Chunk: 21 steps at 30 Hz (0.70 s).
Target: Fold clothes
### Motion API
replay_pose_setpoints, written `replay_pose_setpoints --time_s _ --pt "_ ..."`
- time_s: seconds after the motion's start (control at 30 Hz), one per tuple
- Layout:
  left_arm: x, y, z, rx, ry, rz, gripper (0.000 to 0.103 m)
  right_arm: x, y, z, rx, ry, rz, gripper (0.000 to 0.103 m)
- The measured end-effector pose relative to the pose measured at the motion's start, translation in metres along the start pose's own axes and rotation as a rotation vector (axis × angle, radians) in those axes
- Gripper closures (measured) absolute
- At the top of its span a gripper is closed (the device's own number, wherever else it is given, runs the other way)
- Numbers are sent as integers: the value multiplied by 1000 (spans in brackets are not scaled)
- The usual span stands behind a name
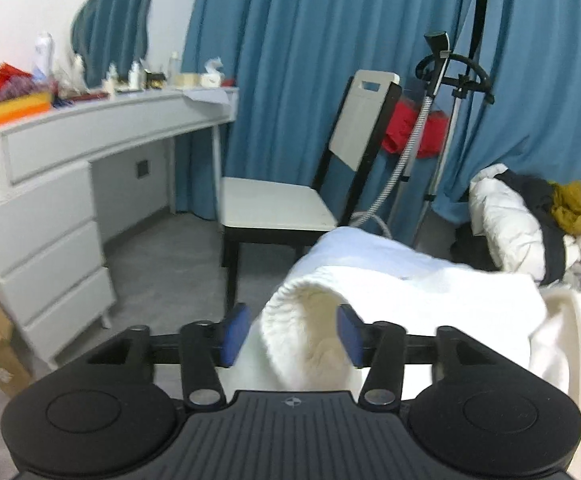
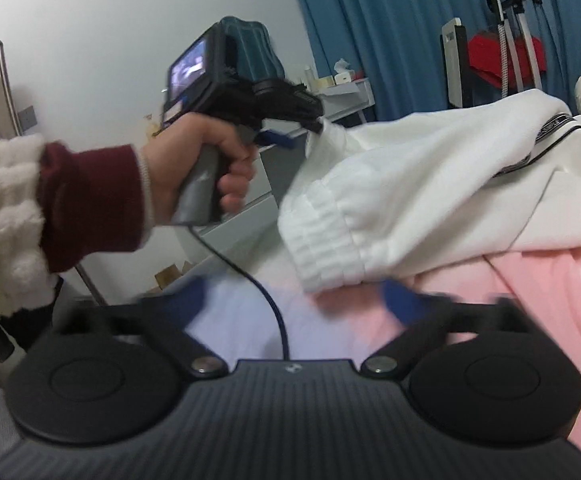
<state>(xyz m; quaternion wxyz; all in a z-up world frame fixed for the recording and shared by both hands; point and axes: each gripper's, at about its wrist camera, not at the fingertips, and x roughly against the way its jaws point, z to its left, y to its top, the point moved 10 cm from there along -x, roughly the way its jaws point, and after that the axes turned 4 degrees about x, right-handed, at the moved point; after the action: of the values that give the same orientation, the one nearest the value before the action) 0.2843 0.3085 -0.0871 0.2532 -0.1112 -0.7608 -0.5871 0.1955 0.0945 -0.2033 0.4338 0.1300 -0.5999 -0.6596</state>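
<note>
The left gripper (image 1: 292,332) has a ribbed white cuff (image 1: 310,320) lying between its blue pads (image 1: 234,332). The jaws stand apart with the cloth loose between them; from the right wrist view the gripper tip meets the fabric at a bunched edge, but whether the pads pinch anything cannot be told. The cuff belongs to a white garment (image 2: 430,168) — lifted at this end, draped back over a pink sheet (image 2: 530,296). A hand (image 2: 194,160) in a dark red sleeve (image 2: 90,208) squeezes the grey handle of that left gripper, and a black cable (image 2: 266,300) hangs from it.

The right gripper (image 2: 296,300) is blurred, its jaws spread wide and holding nothing, just in front of a second ribbed cuff (image 2: 322,232) of the same garment. A black-and-white woven band (image 2: 550,128) runs along the garment; it carries lettering, too small and blurred to read.

Beyond, in the left wrist view: a white chair (image 1: 278,204), a white dresser (image 1: 50,168) crowded with bottles, blue curtains (image 1: 310,40), a garment steamer (image 1: 442,80), and a pile of clothes (image 1: 538,216) at the right.
</note>
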Motion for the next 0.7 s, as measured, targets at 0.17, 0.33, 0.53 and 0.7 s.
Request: replay_pose_setpoints --time_s 0.17,0.33,0.53,0.7 --pt "68 -20 -15 -38 -23 -24 17 17 17 9 51 -45 -21 0" --pt "136 -40 -35 -77 -58 -47 16 54 41 1 56 -112 -75 0" --pt "204 -71 -114 -116 -171 -49 15 130 63 -33 58 -250 -142 0" --pt "240 -92 -168 -118 -265 -35 15 192 76 -75 70 -395 -170 0"
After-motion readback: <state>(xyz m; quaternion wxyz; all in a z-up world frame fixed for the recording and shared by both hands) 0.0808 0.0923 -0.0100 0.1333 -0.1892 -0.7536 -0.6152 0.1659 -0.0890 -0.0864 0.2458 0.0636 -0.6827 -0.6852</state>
